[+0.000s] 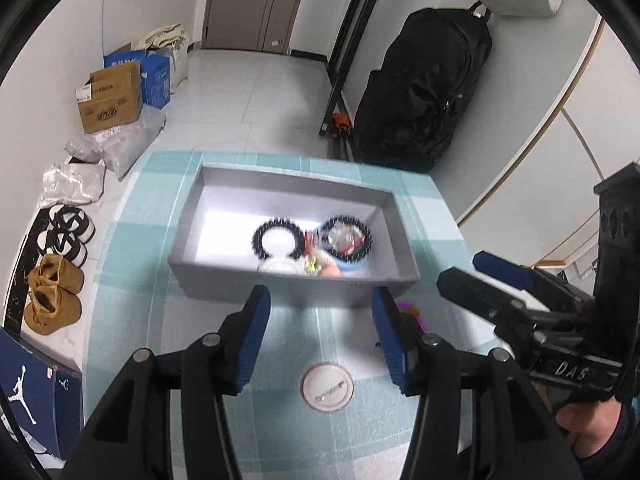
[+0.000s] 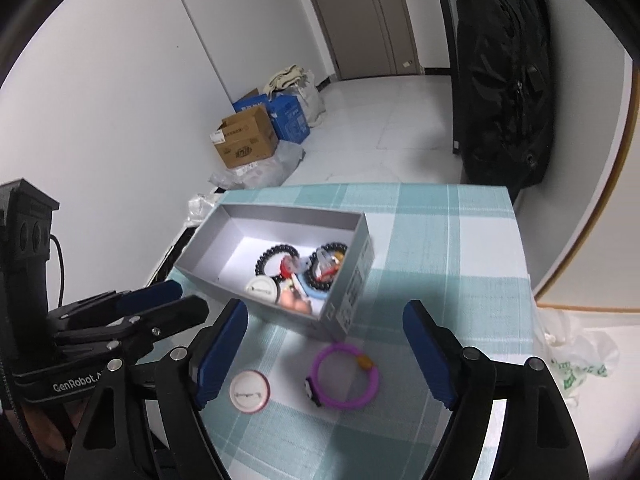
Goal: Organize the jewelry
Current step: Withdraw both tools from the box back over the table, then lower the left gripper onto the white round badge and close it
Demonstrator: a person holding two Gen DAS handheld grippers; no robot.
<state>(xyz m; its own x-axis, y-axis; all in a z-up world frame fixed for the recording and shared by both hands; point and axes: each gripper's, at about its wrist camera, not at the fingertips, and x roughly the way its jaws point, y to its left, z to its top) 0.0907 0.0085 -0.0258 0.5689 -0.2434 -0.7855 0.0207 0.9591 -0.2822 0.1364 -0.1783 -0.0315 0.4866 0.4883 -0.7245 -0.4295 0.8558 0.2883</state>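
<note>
Checked tablecloth carries a grey box of seemingly beaded bracelets; both grippers spread, empty.

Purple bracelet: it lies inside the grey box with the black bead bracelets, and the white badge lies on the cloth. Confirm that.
Not quite. The purple bracelet lies outside the grey box, on the checked cloth beside the white badge; the right wrist view shows it. The black bead bracelets are in the box.

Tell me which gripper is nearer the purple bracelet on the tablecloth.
Right. The right gripper hangs open over the purple bracelet, which lies between its fingers. The left gripper frames the white round badge, beside the bracelet.
</note>
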